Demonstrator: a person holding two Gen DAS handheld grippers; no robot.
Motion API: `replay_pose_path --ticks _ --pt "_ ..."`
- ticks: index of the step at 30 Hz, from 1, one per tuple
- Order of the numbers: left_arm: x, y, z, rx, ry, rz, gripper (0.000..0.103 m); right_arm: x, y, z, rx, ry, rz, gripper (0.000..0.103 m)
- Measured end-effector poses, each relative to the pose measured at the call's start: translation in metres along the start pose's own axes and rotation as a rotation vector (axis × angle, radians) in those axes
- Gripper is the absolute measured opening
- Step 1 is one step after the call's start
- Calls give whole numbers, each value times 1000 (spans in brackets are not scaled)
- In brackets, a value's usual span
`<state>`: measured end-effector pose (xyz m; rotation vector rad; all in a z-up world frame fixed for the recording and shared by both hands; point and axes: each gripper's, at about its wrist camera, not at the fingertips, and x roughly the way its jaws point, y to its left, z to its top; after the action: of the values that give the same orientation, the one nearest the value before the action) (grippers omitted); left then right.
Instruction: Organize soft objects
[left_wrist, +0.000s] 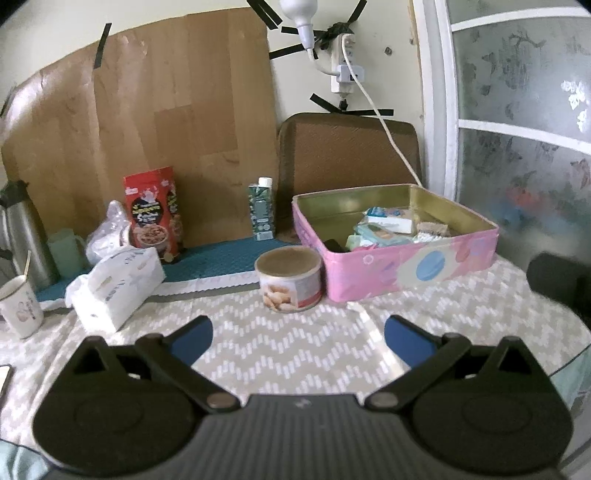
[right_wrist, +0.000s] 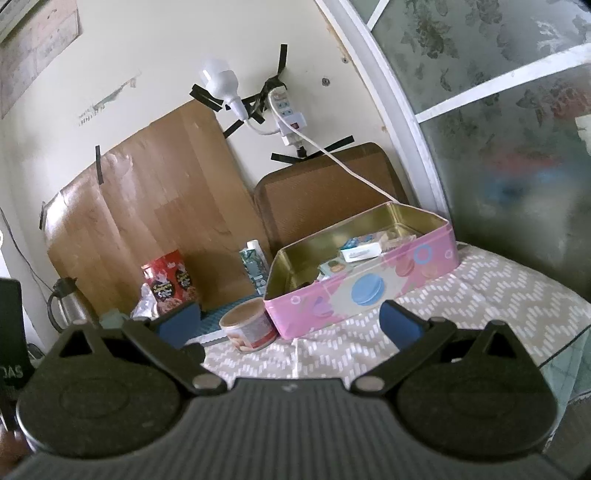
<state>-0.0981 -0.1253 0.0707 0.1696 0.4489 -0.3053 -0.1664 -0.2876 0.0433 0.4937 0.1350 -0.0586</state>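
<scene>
Black linkage arms fill the bottom of both frames. The left claw (left_wrist: 298, 338) has its blue pads spread wide apart with nothing between them, over the zigzag-patterned table (left_wrist: 461, 306). The right claw (right_wrist: 290, 325) is likewise spread wide and empty.

Soft things sit in two places. A white tissue pack (left_wrist: 118, 286) lies at the left of the left-wrist frame, its long axis running from lower left to upper right, with a crumpled plastic bag (left_wrist: 107, 230) just behind it. The pink tin (left_wrist: 399, 258) at right centre stands open, already holding small packets (left_wrist: 384, 229). A round snack can (left_wrist: 290, 278) stands just left of the tin, close to its front corner.

From the left claw, the tissue pack lies ahead and to the left, the tin ahead and to the right. The left hand looks the nearer one for the pack; in the right-wrist frame the pack seems hidden behind the claw's left finger, while the tin sits straight ahead at centre.
</scene>
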Motion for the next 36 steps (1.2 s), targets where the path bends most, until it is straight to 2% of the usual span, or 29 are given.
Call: replay_pose_path --ticks 7,16,22,36 --pt "-6 8 -8 -16 7 8 103 -2 4 0 2 -19 15 103" --pt "-7 10 -24 -64 63 -8 103 -1 11 -5 -11 -6 26 103" --pt "-4 10 -36 -63 104 -10 103 1 13 -9 -16 12 20 103" --pt "-9 6 -34 -29 65 21 103 4 10 -11 -16 24 7 103"
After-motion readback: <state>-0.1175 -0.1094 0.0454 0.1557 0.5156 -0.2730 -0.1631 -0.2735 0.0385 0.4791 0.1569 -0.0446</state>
